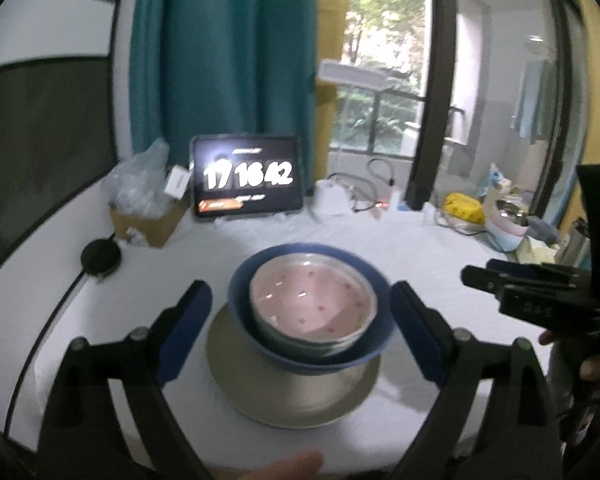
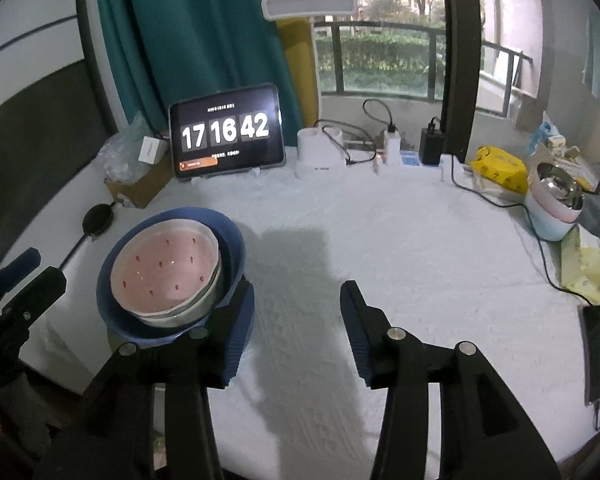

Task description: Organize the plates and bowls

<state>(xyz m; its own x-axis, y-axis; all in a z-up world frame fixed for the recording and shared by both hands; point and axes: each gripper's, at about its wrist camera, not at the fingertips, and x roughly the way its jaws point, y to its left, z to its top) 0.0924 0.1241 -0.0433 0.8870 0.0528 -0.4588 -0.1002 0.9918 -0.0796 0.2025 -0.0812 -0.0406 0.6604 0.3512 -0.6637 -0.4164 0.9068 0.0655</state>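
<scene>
The left gripper (image 1: 300, 312) stands wide open, its blue pads flanking a blue bowl (image 1: 364, 276) without clearly touching it. A pink dotted bowl (image 1: 312, 304) nests inside, and the pair sits on a grey plate (image 1: 292, 400) near the counter's (image 2: 380, 240) left front edge. The right gripper (image 2: 298, 312) is likewise spread and holds nothing; its left pad lies just beside the blue bowl's rim, with open white counter ahead and to its right. At the back, a tablet (image 2: 226, 132) reads "17 16 42". A cardboard box (image 2: 136, 188) stands left of it; chargers, cables and a yellow packet (image 2: 500, 168) crowd the far right edge.
</scene>
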